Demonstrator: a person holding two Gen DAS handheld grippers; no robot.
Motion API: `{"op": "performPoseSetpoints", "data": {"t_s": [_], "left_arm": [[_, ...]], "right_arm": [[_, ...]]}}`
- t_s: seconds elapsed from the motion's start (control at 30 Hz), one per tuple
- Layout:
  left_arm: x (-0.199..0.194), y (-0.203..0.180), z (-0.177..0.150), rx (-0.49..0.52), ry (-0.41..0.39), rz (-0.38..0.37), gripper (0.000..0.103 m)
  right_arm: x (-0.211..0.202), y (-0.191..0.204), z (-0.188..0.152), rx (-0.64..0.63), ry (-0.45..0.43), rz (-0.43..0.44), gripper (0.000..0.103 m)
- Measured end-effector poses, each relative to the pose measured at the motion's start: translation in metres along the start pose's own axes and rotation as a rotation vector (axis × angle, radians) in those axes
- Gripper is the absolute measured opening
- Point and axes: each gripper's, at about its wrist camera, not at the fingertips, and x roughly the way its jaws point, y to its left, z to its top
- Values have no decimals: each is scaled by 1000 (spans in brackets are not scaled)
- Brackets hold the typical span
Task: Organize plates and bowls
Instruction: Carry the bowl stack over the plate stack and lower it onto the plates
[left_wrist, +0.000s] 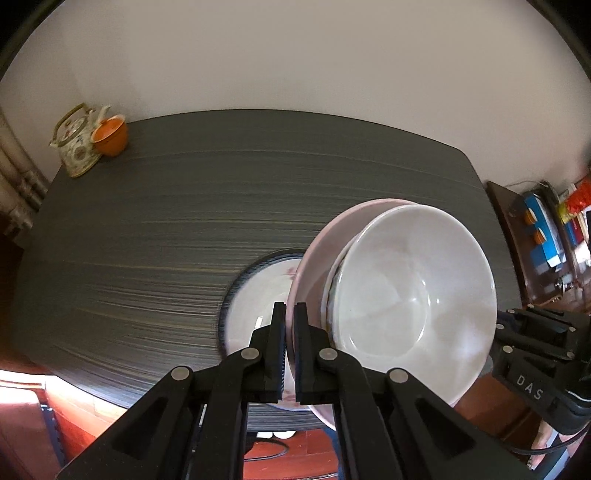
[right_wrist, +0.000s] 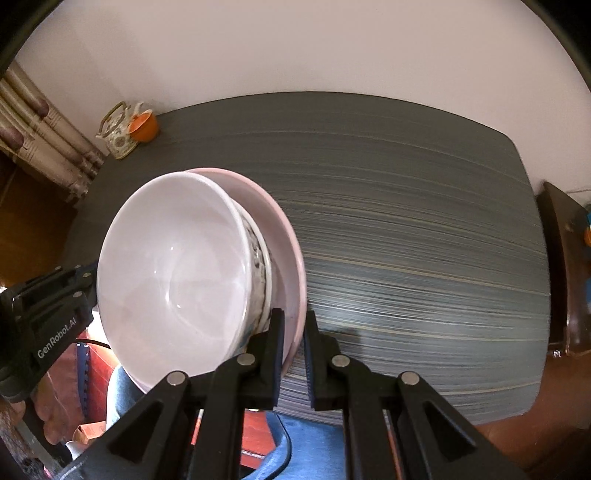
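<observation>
A pink plate (left_wrist: 317, 243) carries a stack of two bowls: a patterned bowl (right_wrist: 258, 266) below and a white bowl (left_wrist: 413, 280) on top. The stack hangs tilted above the dark table (left_wrist: 184, 206). My left gripper (left_wrist: 290, 306) is shut on the plate's rim on one side. On the opposite side, my right gripper (right_wrist: 293, 314) is shut on the pink plate (right_wrist: 280, 229) too, with the white bowl (right_wrist: 173, 273) to its left. Under the stack, a blue-rimmed plate (left_wrist: 258, 291) lies on the table near its front edge.
A patterned teapot (left_wrist: 75, 144) and an orange cup (left_wrist: 110, 134) stand at the table's far left corner. A wooden shelf with coloured boxes (left_wrist: 546, 229) stands to the right of the table. A white wall runs behind it. A person's leg in jeans (right_wrist: 314, 443) is below the front edge.
</observation>
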Motion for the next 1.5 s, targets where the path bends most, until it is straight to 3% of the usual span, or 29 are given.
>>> {"op": "performPoseSetpoints", "data": {"t_s": [0.63,1.5], "left_arm": [[41,41,-11,-46,65,13,0],[63,42,-21,-82,86,6,0]], "right_arm": [[41,12,0,-21,80,10,10],[65,18,0,-16,116,-7,11]]}}
